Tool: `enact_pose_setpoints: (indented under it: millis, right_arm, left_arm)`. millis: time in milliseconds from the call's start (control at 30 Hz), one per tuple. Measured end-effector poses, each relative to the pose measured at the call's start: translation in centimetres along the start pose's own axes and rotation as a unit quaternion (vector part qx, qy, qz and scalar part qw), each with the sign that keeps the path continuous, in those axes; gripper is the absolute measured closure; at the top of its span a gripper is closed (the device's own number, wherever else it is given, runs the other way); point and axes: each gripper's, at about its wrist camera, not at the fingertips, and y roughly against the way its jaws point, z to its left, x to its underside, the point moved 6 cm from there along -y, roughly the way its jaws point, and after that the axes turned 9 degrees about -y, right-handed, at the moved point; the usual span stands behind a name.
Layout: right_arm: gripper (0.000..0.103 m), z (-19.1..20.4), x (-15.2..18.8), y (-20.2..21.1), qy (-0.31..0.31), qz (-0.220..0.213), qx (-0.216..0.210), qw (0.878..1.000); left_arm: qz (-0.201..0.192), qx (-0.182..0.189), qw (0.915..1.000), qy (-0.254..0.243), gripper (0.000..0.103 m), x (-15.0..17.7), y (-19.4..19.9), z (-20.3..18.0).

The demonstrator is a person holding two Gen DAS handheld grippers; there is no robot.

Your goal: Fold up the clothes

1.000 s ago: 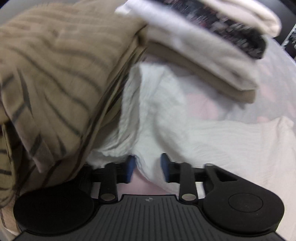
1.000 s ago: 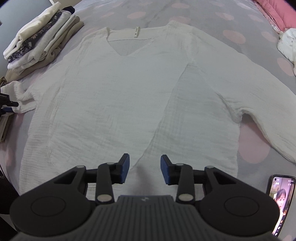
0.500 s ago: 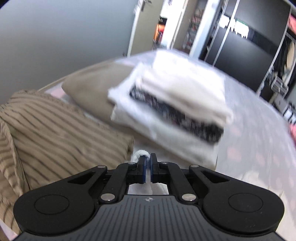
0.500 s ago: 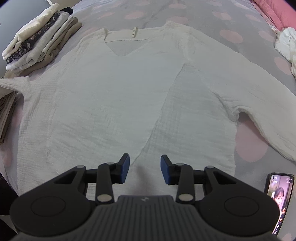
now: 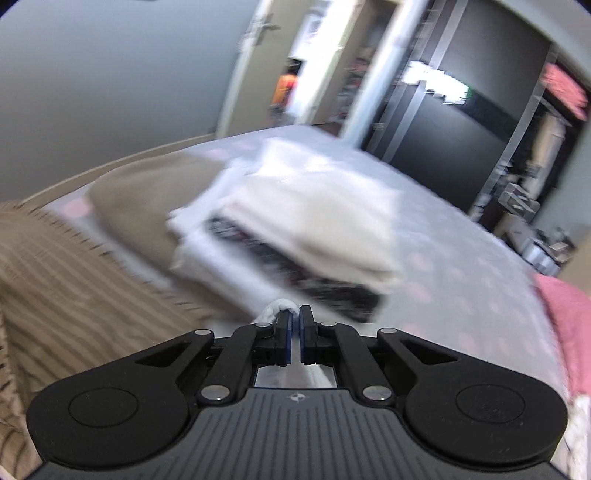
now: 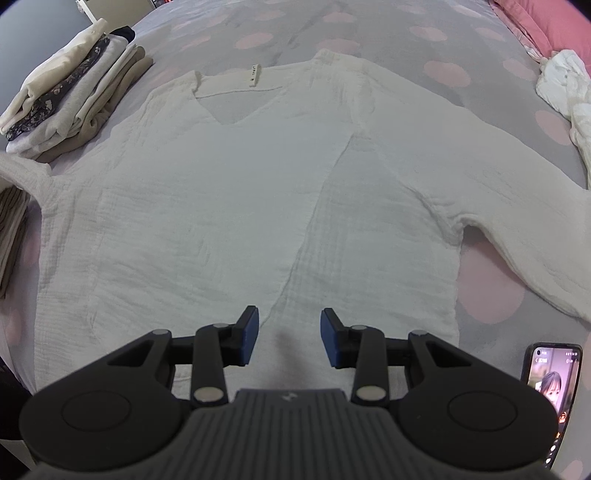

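Note:
A white crinkled long-sleeve V-neck top (image 6: 229, 206) lies flat on the grey bedspread with pink dots (image 6: 443, 70), front up, neckline away from me. Its left sleeve (image 6: 18, 168) is pulled up and off to the left edge. My left gripper (image 5: 295, 321) is shut on the white sleeve cuff (image 5: 280, 306), held up in the air above the bed. My right gripper (image 6: 289, 332) is open and empty, hovering just above the top's bottom hem at its middle.
A stack of folded clothes (image 6: 70, 96) sits at the far left and also shows in the left wrist view (image 5: 295, 229). A tan striped garment (image 5: 74, 280) lies left of it. A phone (image 6: 552, 384) lies at the near right. Crumpled white clothes (image 6: 565, 85) and pink bedding (image 6: 546, 26) lie at the far right.
My left gripper closed on the sleeve cuff and lifted it up and outward, straightening the left sleeve. The right gripper stayed open over the hem, nearly still.

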Motion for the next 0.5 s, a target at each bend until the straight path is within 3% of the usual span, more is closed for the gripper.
enact_pose_setpoints:
  millis: [133, 233, 367, 500]
  right_arm:
    - [0.063, 0.3, -0.2, 0.0, 0.008, -0.001, 0.003, 1.000]
    - [0.063, 0.3, -0.3, -0.2, 0.009, 0.000, 0.013, 1.000]
    - [0.063, 0.1, -0.3, -0.5, 0.008, 0.003, 0.024, 1.000]
    - [0.063, 0.1, -0.1, -0.9, 0.002, 0.006, 0.025, 1.000]
  left_arm:
    - [-0.004, 0.061, 0.9954, -0.074, 0.101, 0.1, 0.7, -5.9]
    - [0.009, 0.104, 0.9842, -0.143, 0.101, 1.1, 0.8, -10.8]
    - [0.041, 0.151, 0.9595, -0.235, 0.101, 4.4, 0.5, -17.0]
    - [0.086, 0.189, 0.9281, -0.309, 0.101, 9.7, 0.0, -22.2]
